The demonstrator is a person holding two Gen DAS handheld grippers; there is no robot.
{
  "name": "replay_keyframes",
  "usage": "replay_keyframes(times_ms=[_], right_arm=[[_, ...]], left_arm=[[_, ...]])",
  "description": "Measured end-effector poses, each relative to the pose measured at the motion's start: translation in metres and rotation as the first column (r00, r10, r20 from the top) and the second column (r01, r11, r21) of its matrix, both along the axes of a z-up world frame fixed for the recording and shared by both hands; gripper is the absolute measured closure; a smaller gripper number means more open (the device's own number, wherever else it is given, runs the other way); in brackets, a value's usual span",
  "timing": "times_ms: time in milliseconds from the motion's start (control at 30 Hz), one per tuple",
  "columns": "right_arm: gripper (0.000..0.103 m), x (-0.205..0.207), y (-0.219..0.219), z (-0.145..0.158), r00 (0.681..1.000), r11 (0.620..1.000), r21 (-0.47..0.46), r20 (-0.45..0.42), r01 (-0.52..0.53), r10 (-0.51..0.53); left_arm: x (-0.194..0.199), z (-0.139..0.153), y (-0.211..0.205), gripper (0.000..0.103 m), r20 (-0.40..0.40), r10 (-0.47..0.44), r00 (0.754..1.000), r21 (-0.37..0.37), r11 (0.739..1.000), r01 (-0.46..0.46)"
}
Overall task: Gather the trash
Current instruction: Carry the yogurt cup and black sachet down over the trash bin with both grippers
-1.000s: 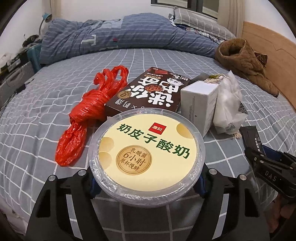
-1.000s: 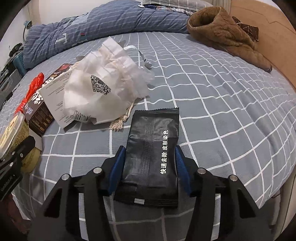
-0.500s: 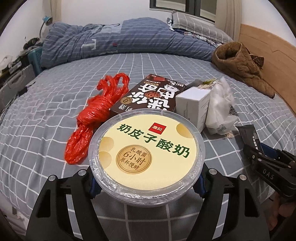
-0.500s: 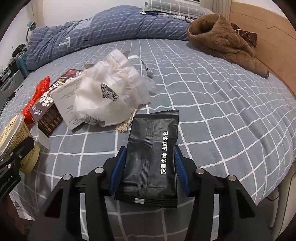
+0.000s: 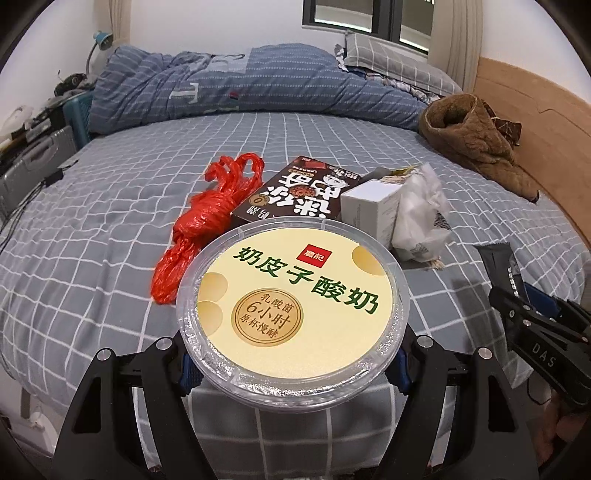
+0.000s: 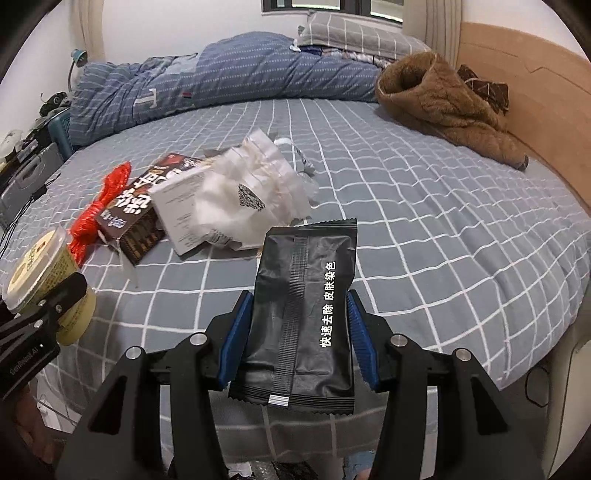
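My left gripper point(image 5: 291, 363) is shut on a round yogurt cup point(image 5: 291, 306) with a yellow lid, held above the bed's near edge. The cup also shows in the right wrist view point(image 6: 48, 280). My right gripper point(image 6: 300, 339) is shut on a black foil sachet point(image 6: 306, 306), also seen in the left wrist view point(image 5: 498, 262). On the bed lie a red plastic bag point(image 5: 207, 221), a brown snack box point(image 5: 306, 194), a white carton point(image 5: 373, 206) and a crumpled white bag point(image 6: 247, 195).
A grey checked bed sheet point(image 6: 424, 221) covers the bed. A rolled blue quilt point(image 5: 240, 85) and a pillow point(image 6: 358, 35) lie at the back, a brown coat point(image 6: 443, 99) at the right by the wooden headboard point(image 6: 535, 85). Clutter point(image 5: 33, 147) stands left of the bed.
Both grippers have lifted and pulled back from the bed with their loads. The trash pile now looks farther away and more of the room shows.
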State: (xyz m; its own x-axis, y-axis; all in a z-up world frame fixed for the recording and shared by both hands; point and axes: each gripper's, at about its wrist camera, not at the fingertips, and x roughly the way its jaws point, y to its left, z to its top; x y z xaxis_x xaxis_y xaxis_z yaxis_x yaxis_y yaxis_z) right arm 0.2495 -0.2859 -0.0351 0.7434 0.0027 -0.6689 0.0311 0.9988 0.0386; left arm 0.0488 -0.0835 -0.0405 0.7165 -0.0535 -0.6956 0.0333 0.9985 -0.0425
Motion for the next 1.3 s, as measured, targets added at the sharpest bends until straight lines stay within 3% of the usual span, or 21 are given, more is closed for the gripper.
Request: replay_keyframes(times_ms=[467, 1300], right_arm=[[0.054, -0.046, 0.001, 0.019, 0.999, 1.0, 0.005, 0.05, -0.009, 0.009], [0.054, -0.091, 0.007, 0.031, 0.997, 1.0, 0.019, 0.077, -0.02, 0.019]], left_arm=[[-0.049, 0.005, -0.007, 0.03, -0.005, -0.007, 1.0, -0.012, 1.0, 0.007], [-0.095, 0.019, -0.022, 0.03, 0.005, -0.032, 0.999, 0.023, 0.999, 0.031]])
